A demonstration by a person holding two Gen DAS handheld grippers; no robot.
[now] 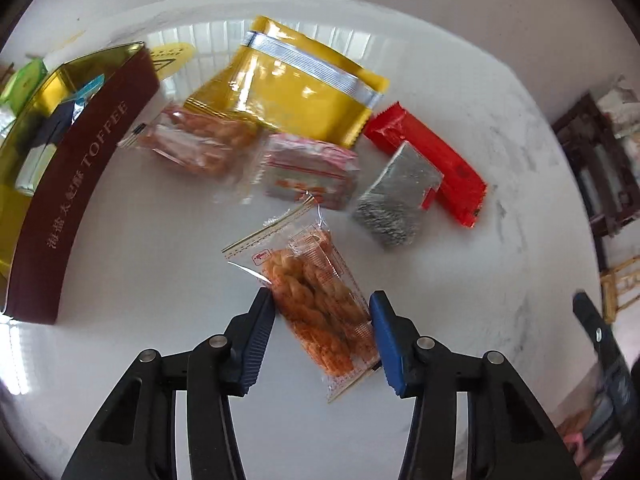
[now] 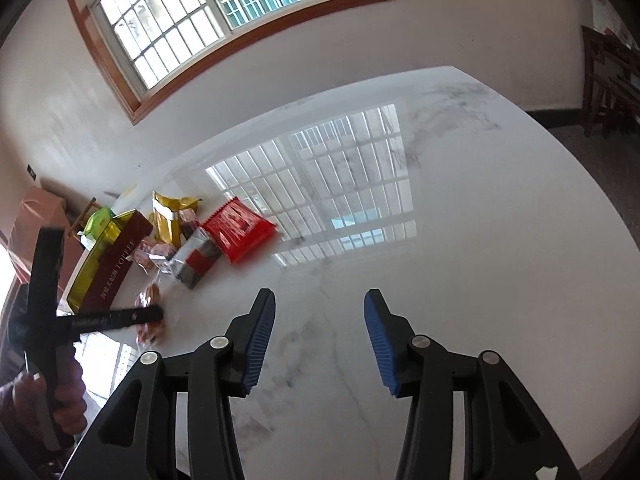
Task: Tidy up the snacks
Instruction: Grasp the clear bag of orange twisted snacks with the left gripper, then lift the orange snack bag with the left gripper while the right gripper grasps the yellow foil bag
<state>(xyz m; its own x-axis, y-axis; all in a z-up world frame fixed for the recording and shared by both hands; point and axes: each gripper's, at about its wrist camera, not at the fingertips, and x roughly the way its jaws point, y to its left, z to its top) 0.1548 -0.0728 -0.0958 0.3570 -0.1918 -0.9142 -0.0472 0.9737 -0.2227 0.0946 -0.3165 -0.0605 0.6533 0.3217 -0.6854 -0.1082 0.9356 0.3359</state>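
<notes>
Two fingers (image 1: 266, 312) flanking twist-snack packet (image 1: 316, 300), window (image 2: 208, 12) only right view

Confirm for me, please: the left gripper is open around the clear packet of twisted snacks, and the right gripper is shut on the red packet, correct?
Not quite. The right gripper is open over bare table and holds nothing, as the right wrist view shows; the red packet lies far off. The left gripper is indeed open around the clear packet of twisted snacks.

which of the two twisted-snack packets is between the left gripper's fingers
The nearer clear twist packet, lying alone between the open left hand-held gripper; the other twist packet lies farther off beside the toffee box.
</notes>
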